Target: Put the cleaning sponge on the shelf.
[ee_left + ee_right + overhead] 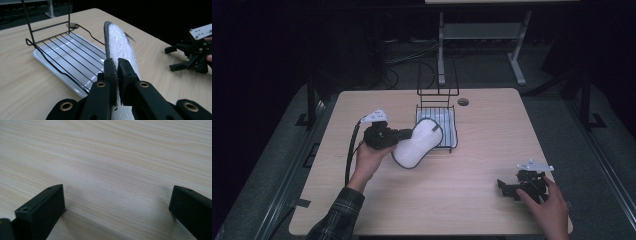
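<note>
The left gripper (117, 75) pinches the white fluffy oval pad (418, 142) by its edge; it might flop off the black wire rack (437, 119). The right gripper (512, 190) rests with its jaws spread wide.

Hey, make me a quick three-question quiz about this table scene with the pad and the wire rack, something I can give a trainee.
1. True or false: the left gripper is shut on the white pad.
2. What lies under the wire rack? A) a white tray B) a towel C) a book
3. How do the jaws of the right gripper stand, and what is between them?

Key
1. True.
2. A, the white tray.
3. Wide open, with only bare table between them.
</note>
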